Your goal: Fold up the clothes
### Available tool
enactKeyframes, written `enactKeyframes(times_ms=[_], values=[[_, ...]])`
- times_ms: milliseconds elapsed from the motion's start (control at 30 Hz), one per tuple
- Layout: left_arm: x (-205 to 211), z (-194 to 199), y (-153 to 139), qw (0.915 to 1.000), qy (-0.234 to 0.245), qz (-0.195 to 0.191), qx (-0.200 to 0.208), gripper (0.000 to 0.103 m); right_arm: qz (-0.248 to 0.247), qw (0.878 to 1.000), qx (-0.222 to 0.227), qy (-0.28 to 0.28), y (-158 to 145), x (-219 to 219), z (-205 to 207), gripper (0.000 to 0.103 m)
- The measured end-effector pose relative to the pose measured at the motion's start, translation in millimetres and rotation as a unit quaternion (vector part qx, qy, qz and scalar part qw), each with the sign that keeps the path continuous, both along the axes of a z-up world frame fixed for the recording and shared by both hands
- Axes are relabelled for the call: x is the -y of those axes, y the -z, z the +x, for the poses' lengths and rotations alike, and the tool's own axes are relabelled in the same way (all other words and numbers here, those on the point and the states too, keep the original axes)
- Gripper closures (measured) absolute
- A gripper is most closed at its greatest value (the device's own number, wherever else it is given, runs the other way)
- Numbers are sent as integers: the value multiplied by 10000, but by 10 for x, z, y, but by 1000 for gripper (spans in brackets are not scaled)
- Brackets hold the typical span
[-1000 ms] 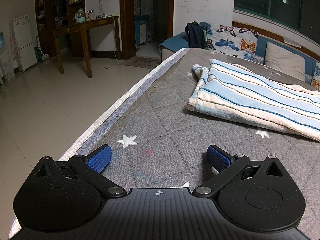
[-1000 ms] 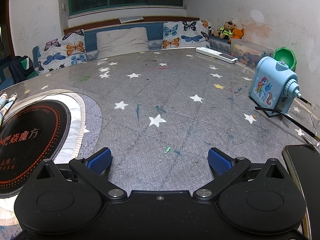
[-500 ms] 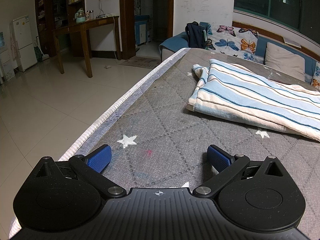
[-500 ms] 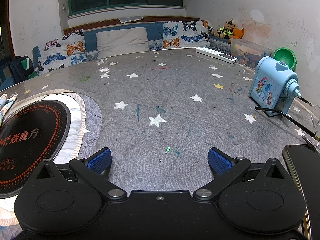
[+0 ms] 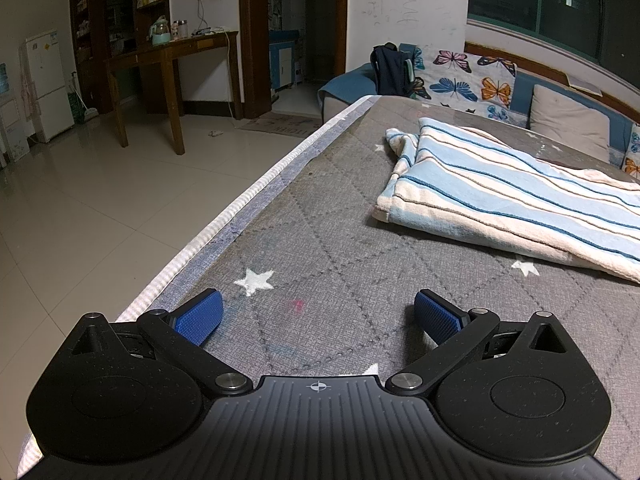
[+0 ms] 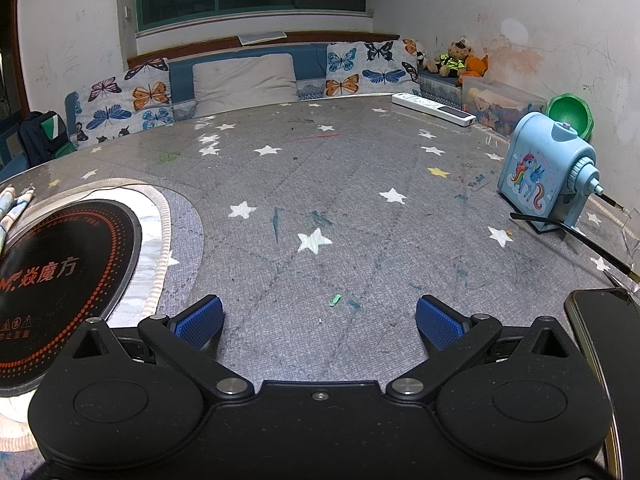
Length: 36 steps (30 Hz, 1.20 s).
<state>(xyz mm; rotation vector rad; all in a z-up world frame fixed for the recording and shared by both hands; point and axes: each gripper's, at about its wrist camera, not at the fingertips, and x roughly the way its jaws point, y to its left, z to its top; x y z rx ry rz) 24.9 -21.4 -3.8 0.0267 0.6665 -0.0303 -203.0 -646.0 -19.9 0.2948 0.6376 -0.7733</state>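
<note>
In the left wrist view, the left gripper [image 5: 318,314] is sitting low over a grey quilted table cover [image 5: 328,236] printed with white stars, close to the table's near-left edge. Its two blue-padded fingers [image 5: 200,316] are standing wide apart with nothing between them. The striped cloth [image 5: 516,200], pale blue and cream with thin dark lines, is lying on the cover ahead and to the right of the gripper, well apart from it; it is looking folded over, with a bunched corner at its far left end. Beyond the table edge, a tiled floor [image 5: 92,208] is stretching away to a wooden desk [image 5: 168,68] and a white fridge [image 5: 44,84]. A dark backpack [image 5: 390,70] is leaning by butterfly-print cushions [image 5: 464,80] at the far end.

In the right wrist view, the right gripper [image 6: 319,318] is hovering over the same starred cover, its fingers likewise spread wide and holding nothing. A round black hotplate [image 6: 60,276] is lying to the left, and only a sliver of the striped cloth is peeking in at the left edge beyond it. A blue pencil sharpener [image 6: 540,172] is standing to the right, a phone [image 6: 608,340] is lying just beside the gripper's right side, and a white remote [image 6: 434,109] is resting near the far edge.
</note>
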Motion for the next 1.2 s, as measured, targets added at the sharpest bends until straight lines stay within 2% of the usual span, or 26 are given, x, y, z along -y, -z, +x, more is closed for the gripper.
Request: enactKeyframes(times_ms=[267, 1033, 1200], values=[[-2, 3, 1, 10000, 0, -2, -2, 0, -4, 9995, -26, -321, -2, 50, -11, 0], [8, 5, 1, 10000, 0, 6, -2, 0, -17, 9995, -27, -327, -15, 51, -7, 0], [-31, -22, -2, 9994, -330, 96, 70, 0, -17, 9995, -27, -327, -16, 50, -11, 0]])
